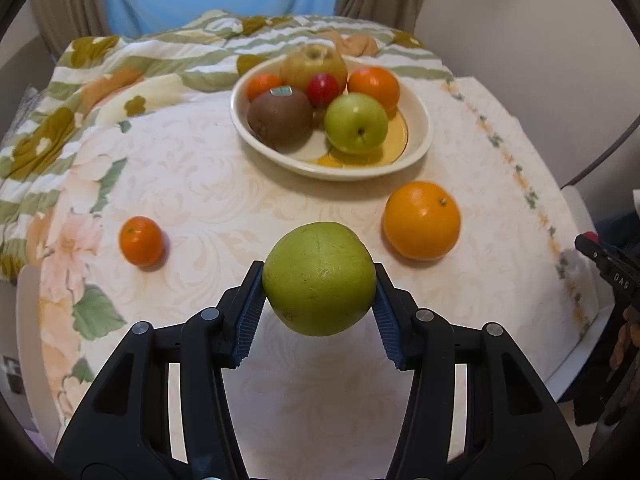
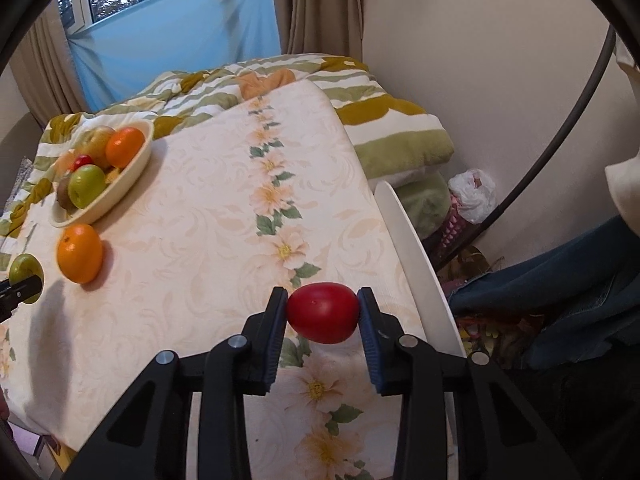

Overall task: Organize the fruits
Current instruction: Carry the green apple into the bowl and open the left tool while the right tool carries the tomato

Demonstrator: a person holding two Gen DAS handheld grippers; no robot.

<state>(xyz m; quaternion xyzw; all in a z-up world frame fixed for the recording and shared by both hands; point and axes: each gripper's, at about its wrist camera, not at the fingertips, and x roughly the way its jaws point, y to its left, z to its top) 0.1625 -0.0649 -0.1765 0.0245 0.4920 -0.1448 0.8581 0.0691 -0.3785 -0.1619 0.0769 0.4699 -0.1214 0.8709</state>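
Observation:
My left gripper [image 1: 319,280] is shut on a large green fruit [image 1: 319,278], held above the tablecloth. Beyond it stands a cream bowl [image 1: 420,140] holding a kiwi [image 1: 279,117], a green apple [image 1: 355,123], a small red fruit [image 1: 323,89], a yellow apple [image 1: 313,63] and two oranges. A big orange [image 1: 421,220] lies right of the held fruit and a small mandarin [image 1: 141,241] lies left. My right gripper [image 2: 322,312] is shut on a red tomato-like fruit [image 2: 322,313] near the table's right edge. The bowl [image 2: 134,176], the big orange [image 2: 79,253] and the green fruit [image 2: 25,267] show at far left.
A round table under a floral cloth [image 1: 192,184] carries everything. A striped green quilt [image 1: 120,64] lies bunched behind the bowl. The white table rim [image 2: 416,248] runs beside the red fruit, with bags and clutter on the floor [image 2: 472,196] past it.

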